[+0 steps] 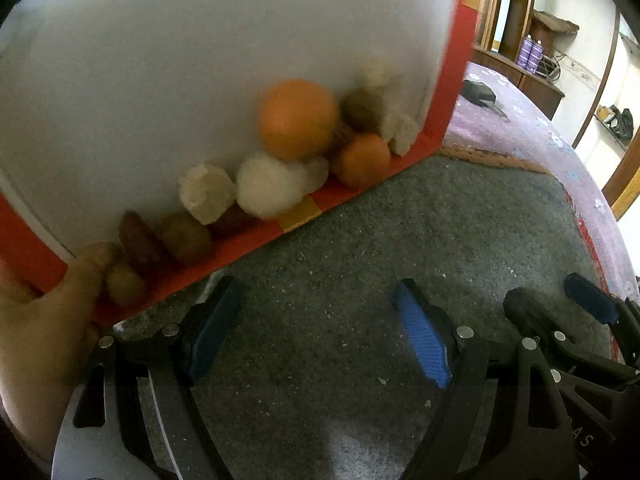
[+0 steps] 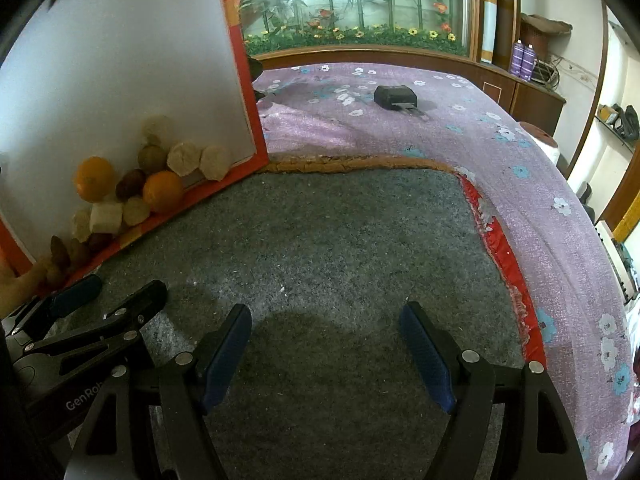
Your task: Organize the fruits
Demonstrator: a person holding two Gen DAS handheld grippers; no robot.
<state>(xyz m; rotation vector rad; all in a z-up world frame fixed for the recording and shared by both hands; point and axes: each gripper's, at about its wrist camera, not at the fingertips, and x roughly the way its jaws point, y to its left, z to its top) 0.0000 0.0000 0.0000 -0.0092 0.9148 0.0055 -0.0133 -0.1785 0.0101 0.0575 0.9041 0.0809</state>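
**Fruit box tipped up on edge, both tongs wide and empty**

The fruit sits in a shallow red-rimmed box (image 1: 448,120) with a white floor, tilted steeply so everything has piled along its low edge, which rests on the grey felt mat (image 1: 400,240). Contents: 2 oranges, a large orange (image 1: 298,120) and a small orange (image 1: 362,160) just below it, touching; several pale foam-wrapped fruits (image 1: 266,184) between and around them; brown fruits (image 1: 186,238) bunched at the lower left corner. Exact kinds of the brown ones can't be told; left view is motion-blurred.

A bare hand (image 1: 48,320) grips that lower left corner, thumb against the brown fruits.

Left gripper (image 1: 320,344): jaws wide apart, nothing between them, over the mat just below the box edge. Right gripper (image 2: 326,354): jaws wide, empty, over the mat's middle, well apart from the box.

View differences:
- Left view shows the pile close up, plus the right gripper's fingers at the far right.
- Right view shows the same pile sharper, the purple floral bedspread (image 2: 540,184) under the mat, a black object (image 2: 396,96) lying on it, a floral headboard panel (image 2: 352,4), and 2 purple cans (image 2: 524,60) on a shelf.
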